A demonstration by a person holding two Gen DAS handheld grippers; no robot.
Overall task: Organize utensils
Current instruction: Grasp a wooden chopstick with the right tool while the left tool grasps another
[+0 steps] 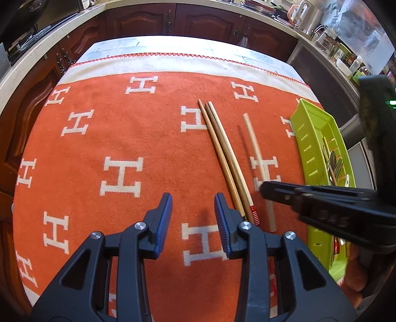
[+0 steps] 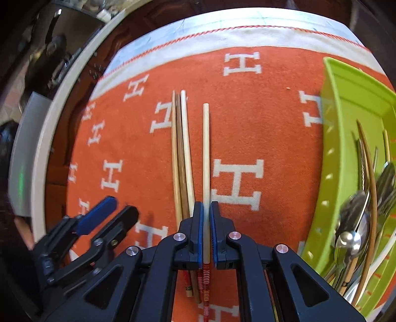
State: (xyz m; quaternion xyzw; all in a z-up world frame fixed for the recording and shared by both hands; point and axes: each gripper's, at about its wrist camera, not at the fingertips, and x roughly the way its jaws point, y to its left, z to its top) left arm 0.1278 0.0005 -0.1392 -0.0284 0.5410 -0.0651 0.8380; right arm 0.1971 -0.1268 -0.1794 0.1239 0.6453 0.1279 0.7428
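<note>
My right gripper [image 2: 206, 210] is shut on a pale chopstick [image 2: 206, 148] with a red-striped end, held a little above the orange cloth; it also shows in the left wrist view [image 1: 255, 146], blurred, with its shadow beside it. Three more chopsticks [image 2: 182, 153] lie together on the cloth just left of it, also seen in the left wrist view [image 1: 222, 153]. My left gripper [image 1: 193, 205] is open and empty, low over the cloth left of the chopsticks. A green utensil tray [image 2: 346, 123] at the right holds spoons, forks and chopsticks.
The orange cloth with white H letters [image 1: 111, 138] covers the table. Dark wooden cabinets [image 1: 173, 19] and a counter with jars and a kettle [image 1: 309, 17] stand beyond the table. The tray also shows at the right in the left wrist view [image 1: 311, 138].
</note>
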